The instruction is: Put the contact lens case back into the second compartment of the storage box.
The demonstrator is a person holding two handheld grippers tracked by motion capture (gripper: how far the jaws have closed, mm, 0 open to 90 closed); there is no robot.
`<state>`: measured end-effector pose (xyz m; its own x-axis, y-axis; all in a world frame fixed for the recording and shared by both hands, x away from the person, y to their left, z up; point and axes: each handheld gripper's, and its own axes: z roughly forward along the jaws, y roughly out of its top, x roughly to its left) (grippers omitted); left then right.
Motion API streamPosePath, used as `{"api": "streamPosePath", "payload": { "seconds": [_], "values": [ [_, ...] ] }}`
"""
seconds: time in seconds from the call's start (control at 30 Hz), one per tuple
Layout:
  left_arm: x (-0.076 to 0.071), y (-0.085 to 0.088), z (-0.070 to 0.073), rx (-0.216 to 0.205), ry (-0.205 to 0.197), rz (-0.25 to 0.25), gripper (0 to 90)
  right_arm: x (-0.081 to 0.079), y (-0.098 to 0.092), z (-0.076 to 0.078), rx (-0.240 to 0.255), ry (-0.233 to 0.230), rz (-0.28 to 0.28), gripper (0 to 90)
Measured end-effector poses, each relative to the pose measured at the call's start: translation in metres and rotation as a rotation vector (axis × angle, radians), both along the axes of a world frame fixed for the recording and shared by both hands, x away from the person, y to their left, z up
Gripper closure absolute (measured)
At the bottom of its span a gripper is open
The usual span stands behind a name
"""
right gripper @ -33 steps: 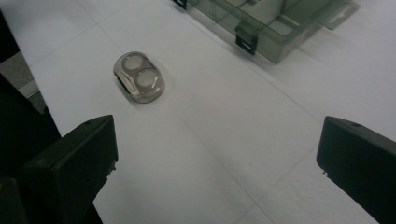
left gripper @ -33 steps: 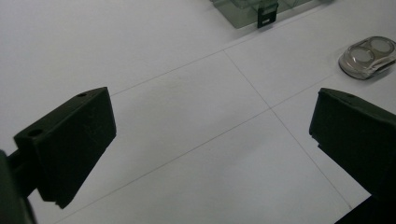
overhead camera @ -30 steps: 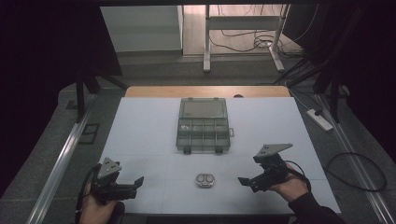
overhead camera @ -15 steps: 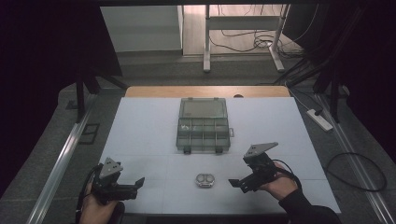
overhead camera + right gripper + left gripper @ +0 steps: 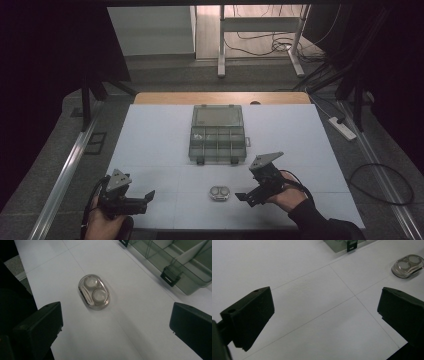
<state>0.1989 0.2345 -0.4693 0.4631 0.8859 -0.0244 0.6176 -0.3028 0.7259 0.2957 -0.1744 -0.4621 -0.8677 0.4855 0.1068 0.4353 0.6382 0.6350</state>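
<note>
A small clear oval case with two round wells (image 5: 218,193) lies on the white table near its front edge; it also appears as the oval case (image 5: 95,292) and at the top right as the oval case (image 5: 407,262). My right gripper (image 5: 247,195) is open just to the right of it, jaws pointing at it, nothing between them. My left gripper (image 5: 145,197) is open at the front left, well apart from the case, over bare table. A grey clear compartment box (image 5: 217,134) sits shut in the table's middle, latches facing me.
The box's front wall and a black latch (image 5: 170,275) lie close to my right gripper's far side. The white table (image 5: 150,145) ends just behind both hands. A power strip (image 5: 342,128) lies on the floor at the right.
My right gripper has moved left and forward toward the oval case, ending just beside it. The left gripper has barely shifted. The case and box have not moved.
</note>
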Motion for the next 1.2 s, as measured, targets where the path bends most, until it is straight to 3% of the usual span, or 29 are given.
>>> {"api": "streamPosePath", "payload": {
  "seconds": [0.5,1.2],
  "values": [
    [0.000,0.000,0.000,-0.003,-0.003,0.000,0.9,0.004,0.031,-0.008,-0.049,0.038,0.040,0.0],
    [0.000,0.002,0.000,-0.013,0.000,0.001,0.9,0.011,0.076,-0.033,-0.214,0.042,0.102,0.0]
  ]
}}
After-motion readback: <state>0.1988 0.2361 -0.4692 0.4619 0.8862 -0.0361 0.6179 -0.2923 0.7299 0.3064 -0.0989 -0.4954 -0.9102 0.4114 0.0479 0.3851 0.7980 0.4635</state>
